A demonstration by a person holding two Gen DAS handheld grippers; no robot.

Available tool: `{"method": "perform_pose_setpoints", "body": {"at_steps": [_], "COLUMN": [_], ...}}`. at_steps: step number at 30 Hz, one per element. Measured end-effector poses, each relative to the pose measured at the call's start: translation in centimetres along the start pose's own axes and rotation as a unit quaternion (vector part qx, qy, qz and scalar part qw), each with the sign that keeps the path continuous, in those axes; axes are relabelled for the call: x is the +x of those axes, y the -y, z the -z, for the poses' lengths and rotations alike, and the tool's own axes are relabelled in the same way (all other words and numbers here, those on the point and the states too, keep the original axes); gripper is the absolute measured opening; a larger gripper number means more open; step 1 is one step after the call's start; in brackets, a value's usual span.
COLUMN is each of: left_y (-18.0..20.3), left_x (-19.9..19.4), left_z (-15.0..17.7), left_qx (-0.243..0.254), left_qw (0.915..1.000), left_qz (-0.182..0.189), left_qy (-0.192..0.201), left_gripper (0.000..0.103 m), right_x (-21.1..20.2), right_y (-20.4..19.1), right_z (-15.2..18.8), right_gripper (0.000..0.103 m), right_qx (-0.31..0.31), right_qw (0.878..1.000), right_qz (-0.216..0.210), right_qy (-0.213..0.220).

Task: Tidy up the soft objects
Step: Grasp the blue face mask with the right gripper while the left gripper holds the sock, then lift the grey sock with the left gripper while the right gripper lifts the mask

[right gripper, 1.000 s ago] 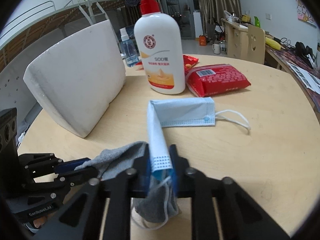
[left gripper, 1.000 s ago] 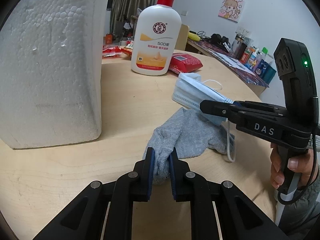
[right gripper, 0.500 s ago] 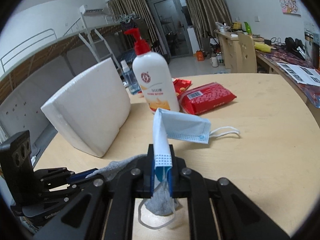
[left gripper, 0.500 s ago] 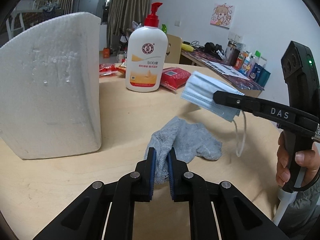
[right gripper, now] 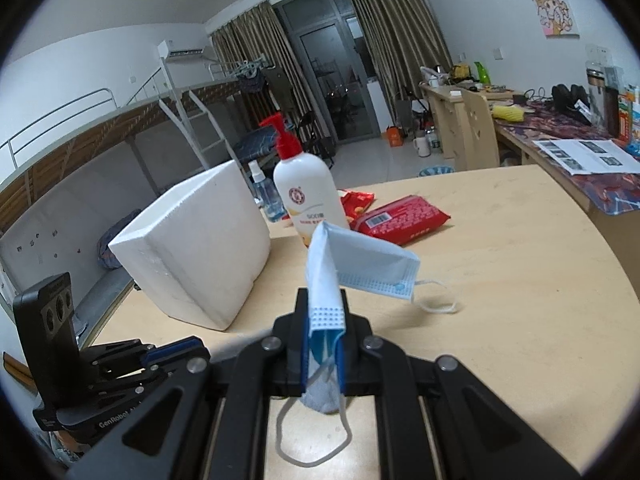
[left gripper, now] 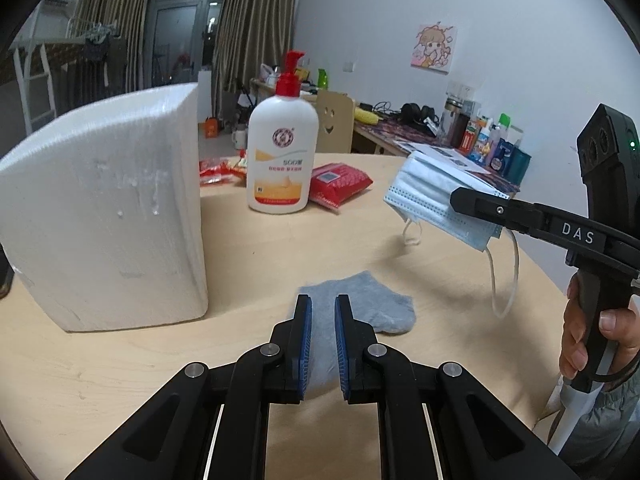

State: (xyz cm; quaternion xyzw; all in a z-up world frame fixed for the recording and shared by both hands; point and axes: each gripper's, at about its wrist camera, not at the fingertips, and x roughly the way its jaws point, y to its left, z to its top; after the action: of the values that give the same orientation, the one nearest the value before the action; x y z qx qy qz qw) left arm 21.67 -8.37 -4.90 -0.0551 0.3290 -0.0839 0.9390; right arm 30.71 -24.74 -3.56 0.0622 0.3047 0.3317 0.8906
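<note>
Mask [right gripper: 360,268] and sock [left gripper: 360,312], both limp, light: pinched at folded edge in right tongs [right gripper: 324,344] above counter [left gripper: 120,380], gripped at cuff in left tongs [left gripper: 320,344], toe draped on wood.

Dim, cool indoor light; soft shadows, strong fisheye bending, dark corners

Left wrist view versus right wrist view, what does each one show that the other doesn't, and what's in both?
Only the left wrist view shows the sock spread on the table, pinched by the left gripper, and a hand on the right gripper's handle. Only the right wrist view shows a spray bottle and a bunk ladder. Both show the mask clamped in the right gripper, the foam box, lotion bottle and red pack.
</note>
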Motion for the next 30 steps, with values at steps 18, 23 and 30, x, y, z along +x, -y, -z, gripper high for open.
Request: {"method": "perform_pose_setpoints", "body": {"at_steps": [18, 23, 30], "left_y": [1.2, 0.6, 0.6], "left_x": [2.8, 3.3, 5.2], "left_z": [0.6, 0.7, 0.9], "left_qx": [0.045, 0.031, 0.024], "left_qw": [0.9979, 0.9986, 0.9966], "left_qz": [-0.014, -0.019, -0.011], "left_qy": [-0.044, -0.038, -0.079], "left_gripper": [0.047, 0.066, 0.066], "right_x": [-2.5, -2.0, -2.2], "right_y": [-0.4, 0.0, 0.2], "right_z": [0.4, 0.6, 0.7], "right_gripper": [0.013, 0.013, 0.013], "right_qx": [0.004, 0.01, 0.014], "right_qw": [0.999, 1.0, 0.999], "right_qz": [-0.004, -0.006, -0.008], "right_qy": [0.033, 0.027, 0.029]}}
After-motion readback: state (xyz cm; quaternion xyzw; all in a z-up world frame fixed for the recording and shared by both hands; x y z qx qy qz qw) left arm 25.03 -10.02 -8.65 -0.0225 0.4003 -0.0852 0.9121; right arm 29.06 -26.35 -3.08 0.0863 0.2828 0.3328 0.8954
